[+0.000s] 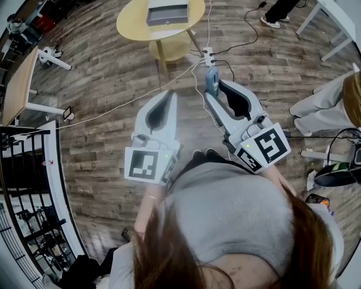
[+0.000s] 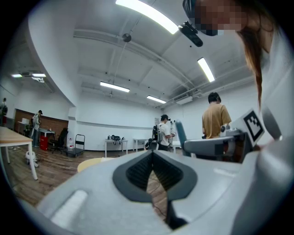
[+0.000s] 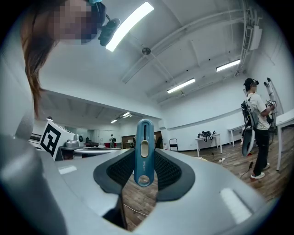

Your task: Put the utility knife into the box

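- 2 grippers are held level above the wooden floor (image 1: 113, 73), well apart from the round yellow tabletop (image 1: 131, 25) that carries the grey box (image 1: 167, 12).
- On the right gripper (image 1: 213, 84), the fingers (image 3: 172, 172) are pressed on the blue utility knife (image 3: 144, 151). It stands upright between the pads with its slider facing the camera, and its upper end reaches past the tips.
- On the left gripper (image 1: 167, 97), the fingers (image 2: 138, 172) meet at their tips with nothing between them. Only floor shows through the gap behind.
- No blade shows at either end of the knife, so it is probably retracted.
- The knife looks light and stiff, with a smooth plastic casing that could slip or swing in a pinch at 1 spot.
- The best hold is likely across the 2 flat sides near the middle of the body, clear of the slider so the blade is not pushed out.
- The box looks open on top, though it is small in the head view, so the knife would have to be carried over its rim before the fingers let go.
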Motion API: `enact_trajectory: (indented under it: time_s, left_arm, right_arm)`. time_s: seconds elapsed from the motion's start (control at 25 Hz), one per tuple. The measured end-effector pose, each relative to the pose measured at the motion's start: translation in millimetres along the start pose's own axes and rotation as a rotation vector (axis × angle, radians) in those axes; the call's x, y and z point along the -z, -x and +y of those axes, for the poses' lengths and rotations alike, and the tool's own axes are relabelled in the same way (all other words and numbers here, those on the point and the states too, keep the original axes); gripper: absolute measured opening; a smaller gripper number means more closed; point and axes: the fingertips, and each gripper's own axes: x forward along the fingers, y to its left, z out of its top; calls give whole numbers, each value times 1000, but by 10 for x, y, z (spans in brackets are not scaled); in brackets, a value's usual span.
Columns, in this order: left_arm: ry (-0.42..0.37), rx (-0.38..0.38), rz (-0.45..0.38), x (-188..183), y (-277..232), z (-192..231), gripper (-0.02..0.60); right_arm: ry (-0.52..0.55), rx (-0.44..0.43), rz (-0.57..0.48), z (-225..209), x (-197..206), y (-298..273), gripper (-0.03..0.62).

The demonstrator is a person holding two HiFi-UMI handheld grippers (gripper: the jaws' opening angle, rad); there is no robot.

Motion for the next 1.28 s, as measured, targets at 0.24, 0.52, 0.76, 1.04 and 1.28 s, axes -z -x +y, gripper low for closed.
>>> enact_trajectory:
  time_s: [0.24, 0.52, 0.76, 1.04, 1.28]
  left_arm:
    - [-8, -18, -1, -34, -47, -29, -5]
    - [-2, -62, -3, 19, -113, -67, -5]
    - [8, -111, 7, 62, -144, 39, -5]
    - [18, -117, 10, 117, -341, 231, -5]
    - [23, -103, 7, 123, -633, 552, -5]
  right_arm:
    - [17, -8, 7, -46, -10, 15, 132]
    - [-11, -25, 17, -225, 25, 72, 132]
    - [-49, -23, 29, -366, 101, 26, 132]
    - [-60, -18, 33, -546, 154, -225, 132]
    - [-63, 1, 16, -755, 120, -599, 132]
